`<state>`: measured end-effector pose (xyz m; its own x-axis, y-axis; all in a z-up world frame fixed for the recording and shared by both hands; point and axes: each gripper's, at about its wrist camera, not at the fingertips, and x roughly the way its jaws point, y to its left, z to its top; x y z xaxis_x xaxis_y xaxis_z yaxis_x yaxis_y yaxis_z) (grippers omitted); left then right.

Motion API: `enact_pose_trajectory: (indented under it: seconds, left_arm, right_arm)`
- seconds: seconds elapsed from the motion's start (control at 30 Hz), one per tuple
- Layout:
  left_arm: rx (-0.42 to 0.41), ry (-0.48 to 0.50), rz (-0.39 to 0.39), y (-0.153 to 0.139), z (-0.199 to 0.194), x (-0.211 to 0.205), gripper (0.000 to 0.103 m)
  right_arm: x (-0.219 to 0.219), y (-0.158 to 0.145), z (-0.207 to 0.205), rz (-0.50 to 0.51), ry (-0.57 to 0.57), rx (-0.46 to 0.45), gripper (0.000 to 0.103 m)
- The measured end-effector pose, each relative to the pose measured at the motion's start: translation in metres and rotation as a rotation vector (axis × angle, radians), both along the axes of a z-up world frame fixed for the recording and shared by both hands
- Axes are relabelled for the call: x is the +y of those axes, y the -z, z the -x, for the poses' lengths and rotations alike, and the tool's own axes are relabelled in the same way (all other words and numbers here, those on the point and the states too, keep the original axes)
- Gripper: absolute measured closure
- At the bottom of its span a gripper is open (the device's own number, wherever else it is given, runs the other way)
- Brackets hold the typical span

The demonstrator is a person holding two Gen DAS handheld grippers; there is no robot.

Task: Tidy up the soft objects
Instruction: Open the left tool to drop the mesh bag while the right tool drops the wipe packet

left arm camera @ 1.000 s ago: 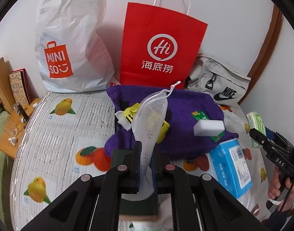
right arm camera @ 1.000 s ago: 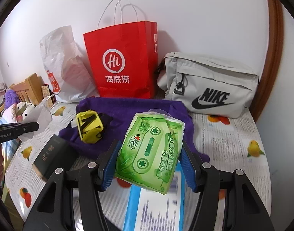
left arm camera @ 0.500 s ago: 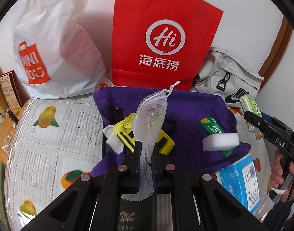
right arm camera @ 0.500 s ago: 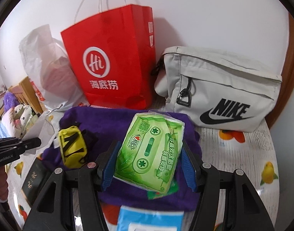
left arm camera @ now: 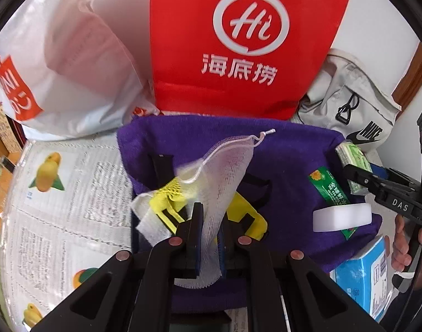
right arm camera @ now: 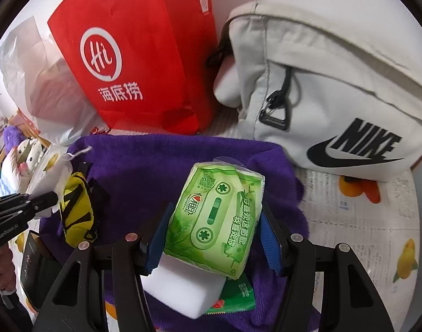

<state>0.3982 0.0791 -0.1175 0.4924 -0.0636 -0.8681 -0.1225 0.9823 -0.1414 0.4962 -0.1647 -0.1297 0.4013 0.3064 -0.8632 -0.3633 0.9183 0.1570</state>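
Observation:
My left gripper (left arm camera: pixel 209 238) is shut on a white mesh pouch (left arm camera: pixel 224 171) and holds it above a purple towel (left arm camera: pixel 288 149). A yellow-and-black pouch (left arm camera: pixel 247 215) and a white sponge (left arm camera: pixel 342 217) lie on the towel. My right gripper (right arm camera: pixel 212 232) is shut on a green tissue pack (right arm camera: pixel 215 215), held over the towel (right arm camera: pixel 144 171) and above the sponge (right arm camera: pixel 183 290). The right gripper also shows at the right of the left wrist view (left arm camera: pixel 357 177).
A red paper bag (left arm camera: pixel 238 41), a white plastic bag (left arm camera: pixel 61 63) and a grey Nike bag (right arm camera: pixel 335 88) stand along the wall behind the towel. A blue box (left arm camera: pixel 366 274) lies at the right. A dark booklet (right arm camera: pixel 34 262) lies left of the towel.
Both grippers have moved forward toward the bags and over the purple towel, each still holding its item. The tissue pack now hangs above the white sponge.

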Motion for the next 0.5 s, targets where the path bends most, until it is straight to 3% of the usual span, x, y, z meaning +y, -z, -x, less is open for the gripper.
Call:
enact_pose_trajectory:
  seconds: [0.33, 0.5]
  left_arm:
    - [0.018, 0.013, 0.001, 0.01, -0.012, -0.007, 0.092]
    - [0.025, 0.042, 0.019, 0.01, -0.015, -0.013, 0.06]
  right_arm:
    - [0.009, 0.019, -0.006, -0.007, -0.055, 0.054, 0.041]
    - [0.007, 0.013, -0.004, 0.008, -0.042, -0.003, 0.019]
